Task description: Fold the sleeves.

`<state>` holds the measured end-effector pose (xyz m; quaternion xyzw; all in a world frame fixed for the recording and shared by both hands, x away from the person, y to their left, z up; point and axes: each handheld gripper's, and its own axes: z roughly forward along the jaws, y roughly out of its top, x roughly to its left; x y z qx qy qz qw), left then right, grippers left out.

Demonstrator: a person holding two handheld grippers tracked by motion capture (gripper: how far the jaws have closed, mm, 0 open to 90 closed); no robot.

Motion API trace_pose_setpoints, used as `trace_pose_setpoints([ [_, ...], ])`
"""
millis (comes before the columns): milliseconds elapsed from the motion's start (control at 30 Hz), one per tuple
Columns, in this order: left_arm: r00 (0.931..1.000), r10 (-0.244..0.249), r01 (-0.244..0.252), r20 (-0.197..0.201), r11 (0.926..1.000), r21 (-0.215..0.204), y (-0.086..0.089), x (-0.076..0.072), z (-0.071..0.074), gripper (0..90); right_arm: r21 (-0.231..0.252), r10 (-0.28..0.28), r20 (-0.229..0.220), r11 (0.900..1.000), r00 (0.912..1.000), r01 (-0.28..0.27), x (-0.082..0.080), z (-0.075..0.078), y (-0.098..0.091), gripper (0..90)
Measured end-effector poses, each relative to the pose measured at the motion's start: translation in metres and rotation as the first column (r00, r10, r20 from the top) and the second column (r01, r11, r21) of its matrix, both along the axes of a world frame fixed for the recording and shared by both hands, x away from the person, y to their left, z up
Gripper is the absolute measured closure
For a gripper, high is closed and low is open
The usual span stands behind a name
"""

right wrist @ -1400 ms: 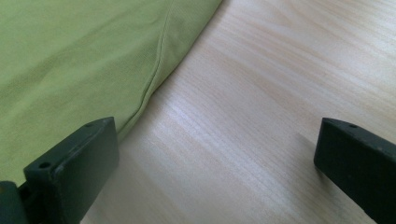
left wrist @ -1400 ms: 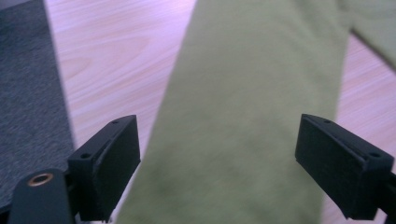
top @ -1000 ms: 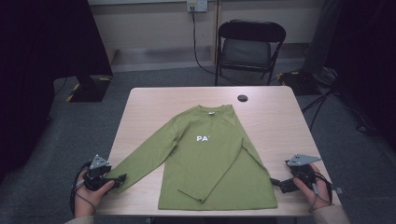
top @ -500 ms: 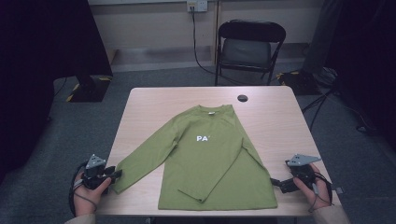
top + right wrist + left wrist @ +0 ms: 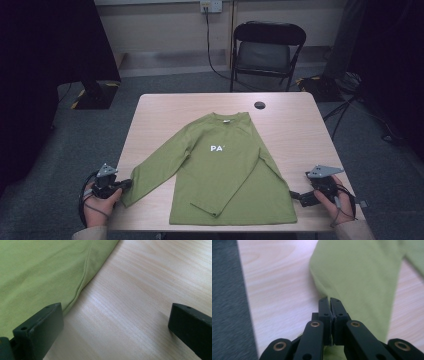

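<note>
Since the earlier high view, the left gripper (image 5: 121, 185) has slid a little toward the table's near-left edge and its jaws have just been closing; in the left gripper view they now meet on the cuff end of the left sleeve (image 5: 359, 280), pinching a thin fold of green cloth. The long-sleeved green shirt (image 5: 230, 175) lies flat and face up in the middle of the wooden table (image 5: 300, 125), collar toward the far side; its other sleeve is folded across the body toward the near hem. The right gripper (image 5: 300, 197) rests at the near-right, just beside the shirt's hem corner, jaws spread wide with bare table between them and nothing held.

This looks like the start of a fold: the sleeve is gripped, not yet lifted. Next, the left hand would likely need to raise the cuff and carry it right across the body, keeping the pinch firm so the cloth does not slip, while the right closes on the hem corner or holds the shirt steady
</note>
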<state>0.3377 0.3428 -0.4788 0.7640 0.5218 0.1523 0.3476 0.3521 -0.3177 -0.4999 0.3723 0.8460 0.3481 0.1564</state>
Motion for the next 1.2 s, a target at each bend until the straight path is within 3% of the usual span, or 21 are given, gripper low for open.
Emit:
trace_pose_setpoints([
  [133,0.9987,-0.023,0.026,0.044,0.9973,-0.069,-0.004,-0.001,0.012,88.7,0.0,0.0,0.0,1.0,1.0,0.0,0.0,0.0,0.0,0.0],
  [267,0.9951,-0.065,0.073,0.075,0.9911,-0.111,-0.013,-0.002,0.021,88.7,-0.001,0.0,-0.001,1.0,1.0,0.0,0.0,0.0,0.0,0.0],
  [433,0.9865,-0.123,0.136,0.108,0.9832,-0.122,-0.029,-0.001,0.036,88.9,-0.001,0.0,-0.001,1.0,1.0,0.0,0.0,0.0,0.0,0.0],
  [567,0.9762,-0.181,0.196,0.12,0.9727,-0.125,-0.046,0.003,0.047,88.9,-0.001,0.0,-0.001,1.0,1.0,0.0,0.0,0.0,0.0,0.0],
  [633,0.9686,-0.213,0.23,0.128,0.9633,-0.138,-0.053,0.006,0.051,88.9,-0.001,0.0,-0.001,1.0,1.0,0.0,0.0,0.0,0.0,0.0],
  [800,0.9544,-0.263,0.282,0.141,0.9492,-0.139,-0.071,0.011,0.063,88.8,-0.001,0.0,-0.001,1.0,1.0,0.0,0.0,0.0,0.0,0.0],
  [1000,0.9301,-0.326,0.348,0.169,0.9301,-0.118,-0.093,0.012,0.083,88.8,-0.001,0.0,-0.001,1.0,1.0,0.0,0.0,0.0,0.0,0.0],
  [1167,0.9074,-0.378,0.403,0.183,0.9067,-0.124,-0.11,0.015,0.095,88.8,-0.001,0.0,-0.001,1.0,1.0,0.0,0.0,0.0,0.0,0.0],
  [1200,0.8983,-0.399,0.425,0.183,0.8955,-0.132,-0.118,0.017,0.098,88.8,-0.001,0.0,-0.001,1.0,1.0,0.0,0.0,0.0,0.0,0.0],
])
